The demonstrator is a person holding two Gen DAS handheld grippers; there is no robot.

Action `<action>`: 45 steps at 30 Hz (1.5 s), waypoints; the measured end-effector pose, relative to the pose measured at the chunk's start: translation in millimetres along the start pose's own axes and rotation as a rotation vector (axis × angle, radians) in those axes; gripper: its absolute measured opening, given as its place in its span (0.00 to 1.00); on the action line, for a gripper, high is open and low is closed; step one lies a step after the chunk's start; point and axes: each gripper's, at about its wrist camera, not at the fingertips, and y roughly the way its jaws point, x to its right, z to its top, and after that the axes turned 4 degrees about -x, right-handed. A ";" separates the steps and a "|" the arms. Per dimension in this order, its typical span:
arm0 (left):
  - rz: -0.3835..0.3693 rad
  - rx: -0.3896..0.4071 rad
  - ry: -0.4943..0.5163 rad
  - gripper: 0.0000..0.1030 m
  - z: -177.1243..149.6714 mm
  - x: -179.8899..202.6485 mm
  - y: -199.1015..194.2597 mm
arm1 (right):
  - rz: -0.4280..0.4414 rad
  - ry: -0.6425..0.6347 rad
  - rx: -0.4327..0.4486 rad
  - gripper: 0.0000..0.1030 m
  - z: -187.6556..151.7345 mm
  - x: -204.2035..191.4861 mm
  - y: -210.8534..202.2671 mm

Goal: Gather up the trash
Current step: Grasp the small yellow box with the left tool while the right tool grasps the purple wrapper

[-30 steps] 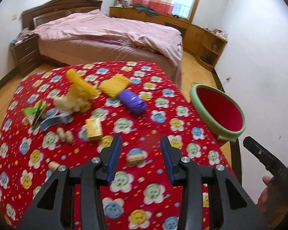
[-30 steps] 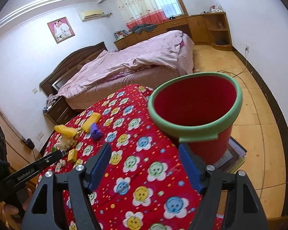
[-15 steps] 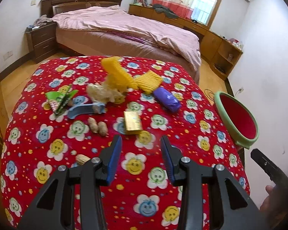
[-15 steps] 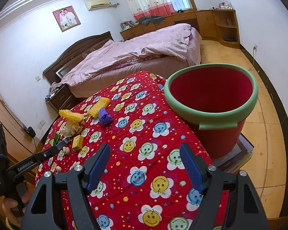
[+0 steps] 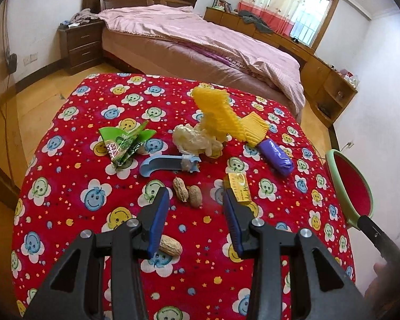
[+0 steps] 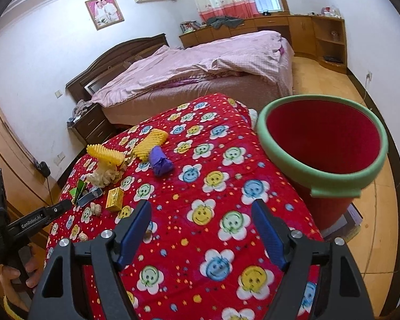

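The left gripper [image 5: 196,202] hung over the red flowered cloth of the counter [image 5: 74,176] with its blue fingers [image 5: 160,213] moderately parted and nothing between them. Just ahead of the fingertips, slightly toward the left finger, lay a pair of peanuts [image 5: 187,192]; a third peanut [image 5: 170,245] sat lower, against the inner side of the left finger, and a small gold packet [image 5: 238,187] lay close by the tip of the right finger. Farther ahead were a blue plastic piece [image 5: 170,164], a green wrapper [image 5: 125,142], a crumpled whitish wad [image 5: 194,140], yellow foam netting [image 5: 221,114] and a purple wad [image 5: 276,156]. The right gripper [image 6: 201,222] also held nothing, its jaws opening wide over bare cloth, with the red bin [image 6: 322,144] ahead and to its right, standing off the counter's edge. The step in hand seemed to be the left gripper's approach to the pair of peanuts. To do it well, the person would probably need to centre the pair in the gap, bring the tips down to the cloth without pinching it, and close gently, since round shells could roll or squirt out sideways.
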 end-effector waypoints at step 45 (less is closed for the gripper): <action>-0.002 -0.011 0.053 0.27 29.0 28.9 56.0 | 0.026 -0.177 -0.128 0.77 58.5 -47.3 102.2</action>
